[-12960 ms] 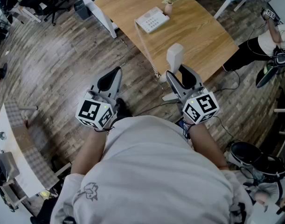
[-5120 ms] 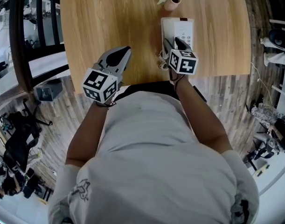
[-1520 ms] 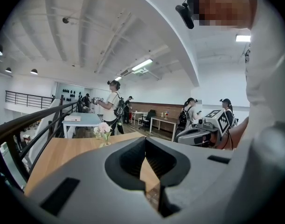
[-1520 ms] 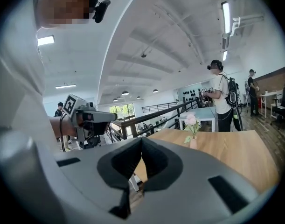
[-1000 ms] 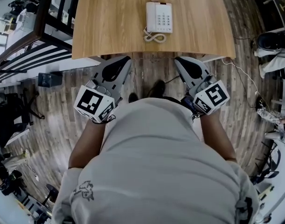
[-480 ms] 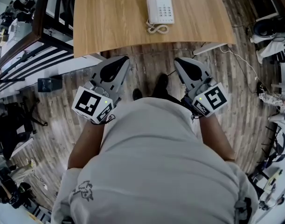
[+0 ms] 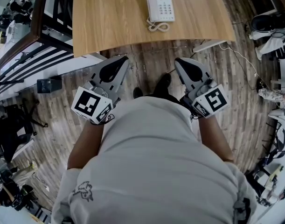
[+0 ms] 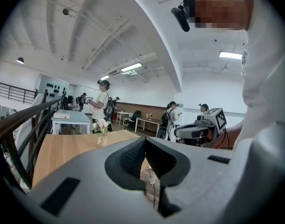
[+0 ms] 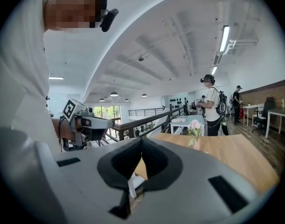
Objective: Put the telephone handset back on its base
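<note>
At twelve o'clock from the person, near the front edge of the wooden table (image 7: 109,17), sits the white telephone (image 7: 163,6). Its handset (image 7: 152,6) lies in the cradle along the left side, and the coiled cord (image 7: 157,27) is bunched just in front. A small vase of pink flowers (image 8: 102,132) stands just behind it. Both grippers hang well short of the table, over plank floor (image 7: 147,64), with the person's dark shoes (image 7: 162,84) showing between them. The left gripper (image 7: 120,59) has its jaws pressed together on nothing, and the right gripper (image 7: 181,62) is likewise closed and empty. A black railing (image 7: 35,50) runs at ten o'clock, and a white table foot (image 7: 208,45) lies at two. Beyond the table stands someone with a backpack (image 8: 104,101). Each gripper's marker cube (image 7: 92,105) bears black-and-white squares. The keypad print is too small to read.
</note>
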{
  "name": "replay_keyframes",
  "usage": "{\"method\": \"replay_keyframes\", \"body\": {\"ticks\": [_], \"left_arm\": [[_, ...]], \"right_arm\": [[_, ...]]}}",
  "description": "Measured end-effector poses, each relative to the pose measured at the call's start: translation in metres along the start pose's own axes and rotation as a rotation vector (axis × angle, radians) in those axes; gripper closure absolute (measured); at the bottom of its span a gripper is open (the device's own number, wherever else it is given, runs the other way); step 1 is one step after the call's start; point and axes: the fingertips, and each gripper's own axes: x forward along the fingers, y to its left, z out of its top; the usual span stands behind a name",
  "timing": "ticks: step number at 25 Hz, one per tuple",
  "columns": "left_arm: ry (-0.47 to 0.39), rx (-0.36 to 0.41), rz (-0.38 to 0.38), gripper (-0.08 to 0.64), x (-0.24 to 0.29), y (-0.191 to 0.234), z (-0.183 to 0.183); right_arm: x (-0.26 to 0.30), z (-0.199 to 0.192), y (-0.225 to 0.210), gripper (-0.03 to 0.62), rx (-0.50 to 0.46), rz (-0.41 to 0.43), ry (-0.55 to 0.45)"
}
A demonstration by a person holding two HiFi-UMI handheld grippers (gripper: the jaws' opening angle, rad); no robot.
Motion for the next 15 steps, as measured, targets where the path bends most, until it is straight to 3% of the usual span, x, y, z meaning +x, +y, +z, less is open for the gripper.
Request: {"method": "replay_keyframes", "body": {"ticks": [15], "left_arm": [[0.002,0.001,0.023,0.554,0.009,0.009,0.005]], "right_arm": [[0.014,0.007,-0.009,0.586,-0.026,0.028,-0.002]]}}
